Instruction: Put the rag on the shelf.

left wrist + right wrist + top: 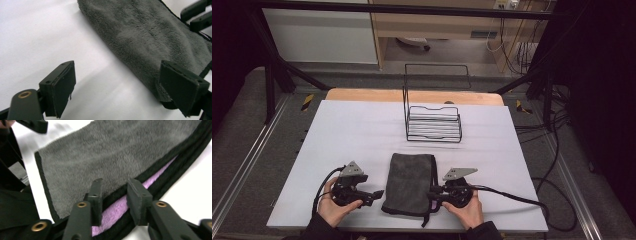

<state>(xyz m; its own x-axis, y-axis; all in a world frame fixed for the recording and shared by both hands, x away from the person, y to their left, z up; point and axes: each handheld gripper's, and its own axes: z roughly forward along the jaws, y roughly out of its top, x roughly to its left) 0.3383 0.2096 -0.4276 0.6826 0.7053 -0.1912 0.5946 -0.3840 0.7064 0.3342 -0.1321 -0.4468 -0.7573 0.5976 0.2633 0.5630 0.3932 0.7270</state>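
A folded dark grey towel [409,182] with a black hem lies near the table's front edge between my two grippers. My left gripper [374,194] sits just left of it, held in a hand. In the left gripper view this gripper [120,87] stands wide open, its right jaw over the towel's [145,37] near corner, nothing pinched. My right gripper [432,194] is at the towel's right front edge. In the right gripper view its [116,195] jaws stand a little apart over the black hem, where a purple inner layer [117,207] shows below the grey pile [100,155].
A black wire rack [433,122] with a tall back frame stands behind the towel, towards the far side of the white table [352,135]. Cables trail off to the right. Metal frame bars run along both sides.
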